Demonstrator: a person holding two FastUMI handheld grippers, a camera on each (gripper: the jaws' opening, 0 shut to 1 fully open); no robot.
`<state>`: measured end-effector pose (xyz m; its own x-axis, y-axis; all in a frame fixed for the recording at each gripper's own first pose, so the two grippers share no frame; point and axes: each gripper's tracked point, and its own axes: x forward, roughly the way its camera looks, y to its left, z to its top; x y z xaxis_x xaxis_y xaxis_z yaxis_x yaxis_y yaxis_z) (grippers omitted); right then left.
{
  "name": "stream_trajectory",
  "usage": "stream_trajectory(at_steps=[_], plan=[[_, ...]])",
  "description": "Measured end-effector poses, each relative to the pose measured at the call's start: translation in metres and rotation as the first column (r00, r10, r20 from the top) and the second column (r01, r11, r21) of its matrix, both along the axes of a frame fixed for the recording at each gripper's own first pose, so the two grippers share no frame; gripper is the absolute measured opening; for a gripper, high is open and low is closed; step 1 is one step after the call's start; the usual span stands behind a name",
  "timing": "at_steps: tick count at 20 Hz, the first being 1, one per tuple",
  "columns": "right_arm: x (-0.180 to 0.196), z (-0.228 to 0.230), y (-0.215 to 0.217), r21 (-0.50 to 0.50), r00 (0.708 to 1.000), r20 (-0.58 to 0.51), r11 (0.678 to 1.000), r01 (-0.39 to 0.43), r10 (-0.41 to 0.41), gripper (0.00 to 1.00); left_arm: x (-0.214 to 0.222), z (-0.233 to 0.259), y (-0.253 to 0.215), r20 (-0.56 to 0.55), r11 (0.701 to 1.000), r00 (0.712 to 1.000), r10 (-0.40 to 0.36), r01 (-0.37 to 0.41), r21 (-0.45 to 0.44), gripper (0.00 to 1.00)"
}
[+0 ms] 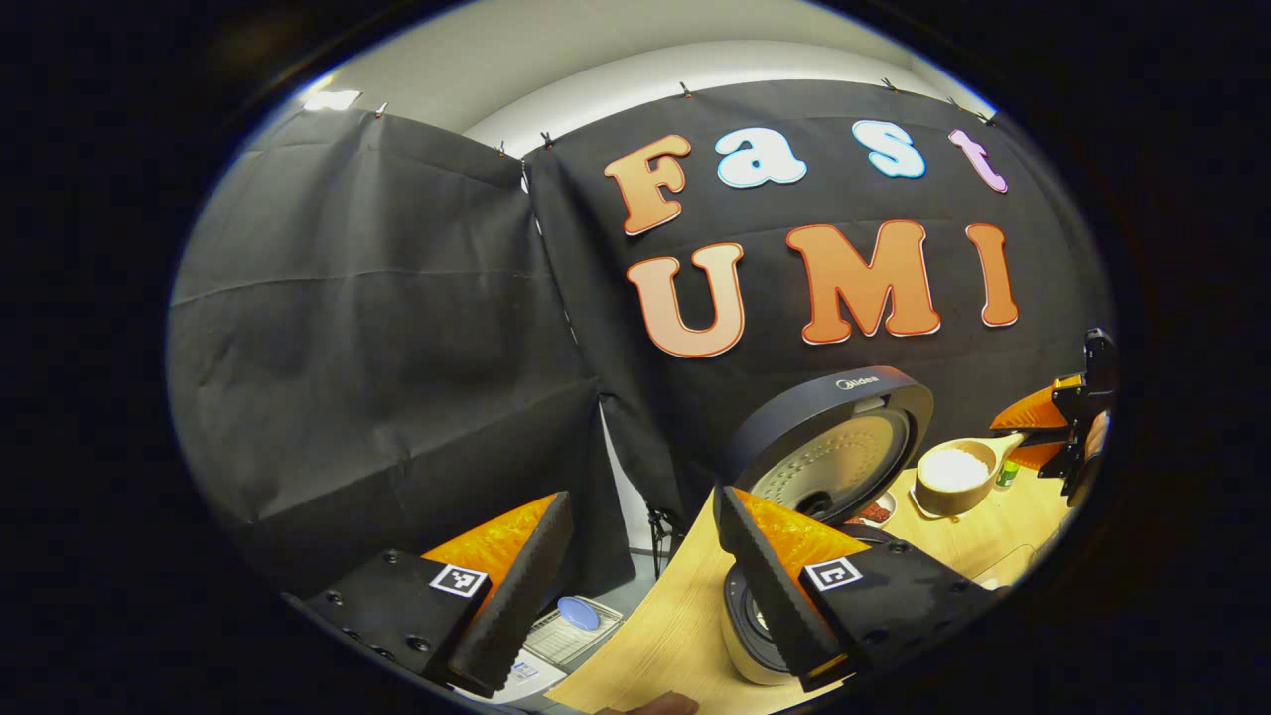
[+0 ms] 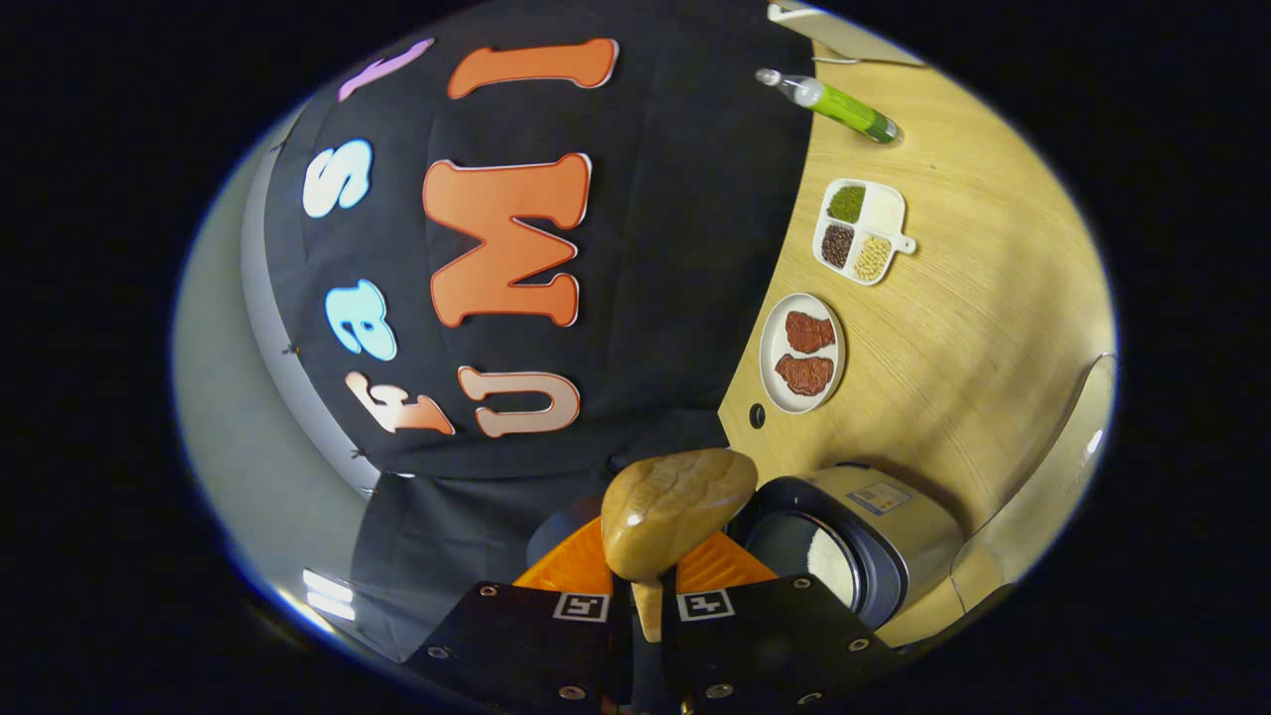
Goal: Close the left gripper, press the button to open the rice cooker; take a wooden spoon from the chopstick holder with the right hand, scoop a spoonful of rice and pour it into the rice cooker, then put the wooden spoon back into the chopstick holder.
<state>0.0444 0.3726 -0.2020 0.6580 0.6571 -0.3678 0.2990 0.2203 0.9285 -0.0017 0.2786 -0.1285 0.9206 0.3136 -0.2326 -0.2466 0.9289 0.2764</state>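
Left gripper view, read left to right: we note the left tool point(image 1: 640, 576) with fingers apart and empty, then the rice cooker point(image 1: 824, 467) with its lid up, then the wooden spoon point(image 1: 955, 477) heaped with rice and carried by the right tool point(image 1: 1077, 427) just beside the cooker. Right gripper view adds the right tool point(image 2: 645, 586) clamped on the spoon's handle and, across the surface point(image 2: 973, 328), a plate of meat point(image 2: 802, 352) and a divided dish point(image 2: 860, 230). We judge the pour is in hand; next, tip the bowl over the pot.
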Motion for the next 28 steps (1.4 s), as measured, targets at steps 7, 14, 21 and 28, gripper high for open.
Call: stream_trajectory(at_steps=[7, 14, 21, 28], plan=[[-0.002, -0.006, 0.026, -0.264, 0.987, 0.095, 0.959, -0.101, 0.130, 0.11, -0.010, -0.008, 0.030, -0.014, 0.998, 0.998, 0.068, -0.069, -0.008, 1.00], [-0.005, 0.006, 0.042, -0.508, 0.936, 0.228, 0.853, -0.121, 0.269, 0.11, -0.013, -0.017, 0.041, -0.029, 0.996, 0.995, 0.093, -0.093, -0.007, 1.00], [-0.002, 0.022, 0.048, -0.584, 0.896, 0.289, 0.804, -0.114, 0.337, 0.11, -0.012, -0.020, 0.037, -0.036, 0.996, 0.995, 0.088, -0.088, -0.002, 1.00], [0.001, 0.035, 0.054, -0.663, 0.846, 0.347, 0.744, -0.084, 0.405, 0.11, -0.010, -0.018, 0.033, -0.035, 0.997, 0.996, 0.079, -0.079, 0.001, 0.93]])
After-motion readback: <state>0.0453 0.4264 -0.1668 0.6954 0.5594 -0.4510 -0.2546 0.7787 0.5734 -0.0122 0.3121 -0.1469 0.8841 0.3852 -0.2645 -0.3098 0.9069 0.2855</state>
